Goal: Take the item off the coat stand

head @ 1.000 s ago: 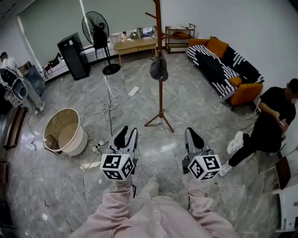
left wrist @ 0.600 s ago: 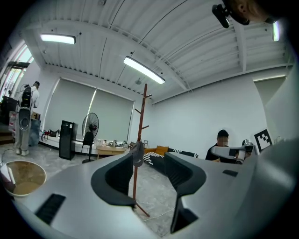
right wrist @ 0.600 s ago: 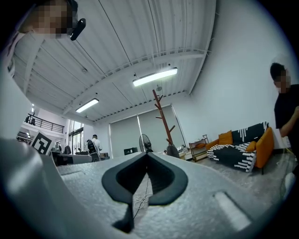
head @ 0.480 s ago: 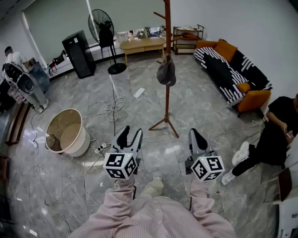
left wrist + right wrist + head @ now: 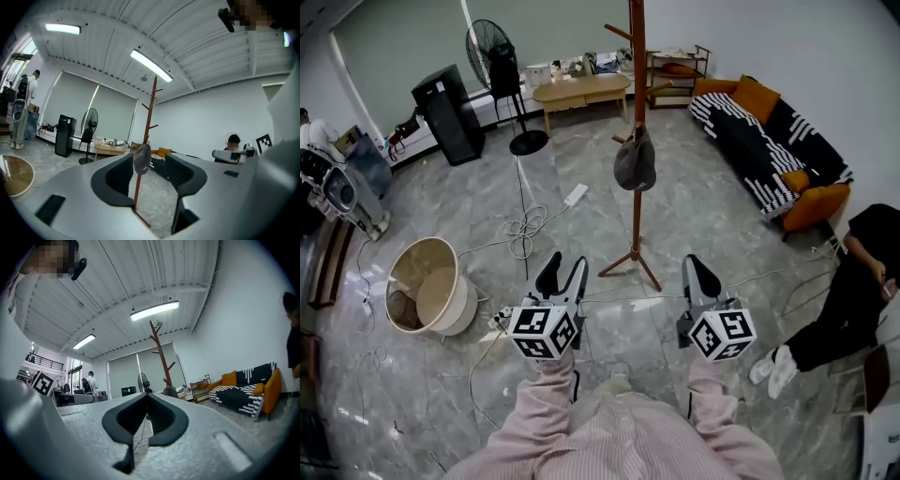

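Grey marble floor (image 5: pixel 431 394), cables (image 5: pixel 523 225) strewn across it. Sofa (image 5: pixel 750 141) at 2 o'clock, fan (image 5: pixel 492 56) at 11. Cap (image 5: pixel 635 164) hangs on coat stand (image 5: pixel 637 234), dead 12 o'clock, well apart from both grippers. Left gripper (image 5: pixel 563 269): jaws wide and opening, nothing gripped. Right gripper (image 5: pixel 694 265): tips together, empty.
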Tool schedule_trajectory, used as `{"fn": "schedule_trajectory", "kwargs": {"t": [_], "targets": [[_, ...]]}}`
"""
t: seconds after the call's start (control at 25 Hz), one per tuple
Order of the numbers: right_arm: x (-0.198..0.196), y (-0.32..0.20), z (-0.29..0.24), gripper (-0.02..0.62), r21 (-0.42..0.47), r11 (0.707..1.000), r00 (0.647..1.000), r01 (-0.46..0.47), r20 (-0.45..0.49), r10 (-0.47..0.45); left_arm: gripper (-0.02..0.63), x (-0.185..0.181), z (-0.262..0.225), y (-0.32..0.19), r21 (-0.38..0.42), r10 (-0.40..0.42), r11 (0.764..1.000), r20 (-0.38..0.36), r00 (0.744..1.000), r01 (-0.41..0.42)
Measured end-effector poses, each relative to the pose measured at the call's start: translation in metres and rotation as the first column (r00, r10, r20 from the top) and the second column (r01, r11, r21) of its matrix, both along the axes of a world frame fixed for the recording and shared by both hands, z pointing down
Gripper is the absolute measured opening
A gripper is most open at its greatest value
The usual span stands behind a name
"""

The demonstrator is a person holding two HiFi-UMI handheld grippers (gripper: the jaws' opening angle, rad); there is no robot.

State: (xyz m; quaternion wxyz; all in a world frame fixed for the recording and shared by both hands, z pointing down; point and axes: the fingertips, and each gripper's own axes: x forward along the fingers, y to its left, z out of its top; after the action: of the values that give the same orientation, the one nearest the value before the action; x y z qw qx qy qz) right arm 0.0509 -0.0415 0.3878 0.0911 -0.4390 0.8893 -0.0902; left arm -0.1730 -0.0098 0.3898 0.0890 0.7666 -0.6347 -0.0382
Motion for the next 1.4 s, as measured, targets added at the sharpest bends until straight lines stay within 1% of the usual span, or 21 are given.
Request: {"fn": "schedule_trajectory", "kwargs": {"t": [0.32, 0.48, 0.64, 0.92, 1.12, 1.4], "targets": [[-0.005, -0.068, 0.003, 0.005, 0.003, 0.999, 0.999, -0.032, 0.007, 0.032, 0.196, 0.006, 0.000, -0.083, 0.000, 0.060, 0.998, 0.006, 0.998, -0.060], [-0.003, -0.091, 0.012, 0.005, -0.008, 0.999, 0.999, -0.047, 0.016, 0.047, 0.196, 0.014, 0.006, -0.113, -0.011, 0.089, 0.996, 0.018, 0.996, -0.089], [-0.005, -0.111, 0.020, 0.005, -0.031, 0.999, 0.999, -0.043, 0.014, 0.044, 0.198, 0.020, 0.009, -0.136, -0.026, 0.108, 0.994, 0.025, 0.994, -0.107], [-0.018, -0.153, 0.027, 0.005, -0.056, 0.998, 1.000, -0.009, 0.003, 0.009, 0.200, 0.017, 0.019, -0.176, -0.059, 0.097, 0.994, 0.013, 0.995, -0.096], [-0.024, -0.206, 0.021, 0.005, -0.058, 0.998, 1.000, 0.017, 0.001, -0.017, 0.202, 0.014, 0.018, -0.225, -0.072, 0.083, 0.994, 0.012, 0.997, -0.082], [-0.021, -0.277, 0.015, 0.005, -0.063, 0.996, 0.998, 0.059, -0.004, -0.060, 0.213, 0.028, 0.023, -0.291, -0.103, 0.071, 0.992, 0.007, 0.997, -0.069]]}}
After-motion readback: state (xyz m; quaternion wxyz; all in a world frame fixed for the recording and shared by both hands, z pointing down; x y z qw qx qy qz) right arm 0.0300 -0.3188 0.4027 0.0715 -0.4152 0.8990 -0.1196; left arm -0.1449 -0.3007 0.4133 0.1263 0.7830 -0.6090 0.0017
